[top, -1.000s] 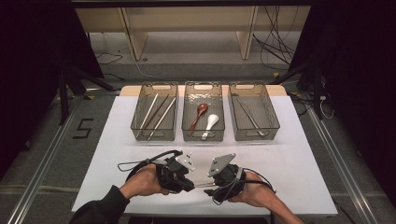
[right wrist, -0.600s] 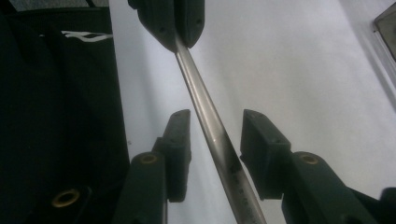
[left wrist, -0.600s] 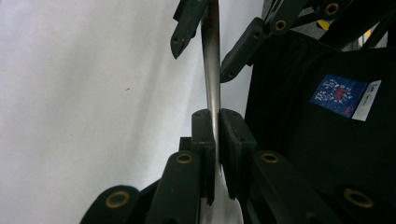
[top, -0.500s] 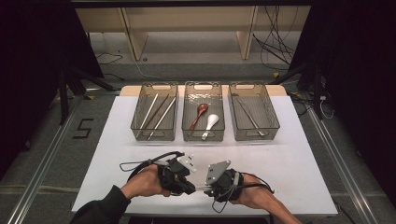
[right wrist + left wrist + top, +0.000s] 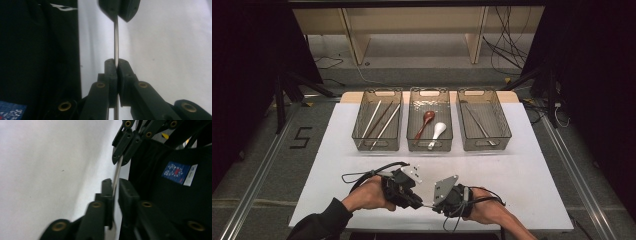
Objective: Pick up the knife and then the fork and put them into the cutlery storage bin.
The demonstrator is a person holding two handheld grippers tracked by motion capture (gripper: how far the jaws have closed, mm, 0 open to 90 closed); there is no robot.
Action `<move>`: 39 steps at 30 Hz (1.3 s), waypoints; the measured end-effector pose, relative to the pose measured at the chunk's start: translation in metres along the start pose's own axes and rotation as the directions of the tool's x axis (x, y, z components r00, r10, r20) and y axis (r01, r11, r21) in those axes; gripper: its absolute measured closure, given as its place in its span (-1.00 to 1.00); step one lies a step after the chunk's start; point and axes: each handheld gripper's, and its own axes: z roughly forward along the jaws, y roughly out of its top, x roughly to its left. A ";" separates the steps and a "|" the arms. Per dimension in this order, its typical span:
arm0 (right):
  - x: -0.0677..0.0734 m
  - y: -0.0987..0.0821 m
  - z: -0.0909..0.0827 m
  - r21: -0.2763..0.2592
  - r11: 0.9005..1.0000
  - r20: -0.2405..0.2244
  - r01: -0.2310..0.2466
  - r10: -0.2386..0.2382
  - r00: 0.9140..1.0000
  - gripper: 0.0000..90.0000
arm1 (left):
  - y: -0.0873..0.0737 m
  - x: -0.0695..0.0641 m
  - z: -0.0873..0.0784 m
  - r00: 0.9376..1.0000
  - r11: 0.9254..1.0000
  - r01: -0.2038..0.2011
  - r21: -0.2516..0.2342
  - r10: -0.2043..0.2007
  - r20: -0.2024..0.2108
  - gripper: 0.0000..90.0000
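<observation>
**Thin metal rod passing between two grippers, risk of a drop mid-handover**

High view: both hands sit at the near edge of the white table [image 5: 522, 170], the left gripper [image 5: 418, 201] and right gripper [image 5: 435, 204] tip to tip, with a thin metal rod [image 5: 428, 204] bridging them. Three clear bins stand beyond: chopsticks in the left bin [image 5: 378, 120], a brown and a white spoon in the middle bin [image 5: 430, 120], slim metal utensils in the right bin [image 5: 484, 120].

Left gripper view: the rod [image 5: 116, 173] runs between this gripper's [image 5: 113, 185] jaws, which have just been opening; a sliver of gap shows on one side, so its hold looks loose. The far gripper pinches the other end.

Right gripper view: the right gripper [image 5: 116, 65] has just been closing and now clamps the rod [image 5: 116, 40] tight.

Risks: the rod is slick and thin, held near one end, so it could pivot or slip once the left lets go. Pulling apart while the left pads drag could twist it askew.
</observation>
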 end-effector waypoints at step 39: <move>-0.045 -0.044 -0.026 0.003 0.974 0.208 -0.225 0.220 0.953 0.95 | -0.032 0.026 -0.051 0.928 0.916 0.162 -0.368 -0.268 -0.258 -0.58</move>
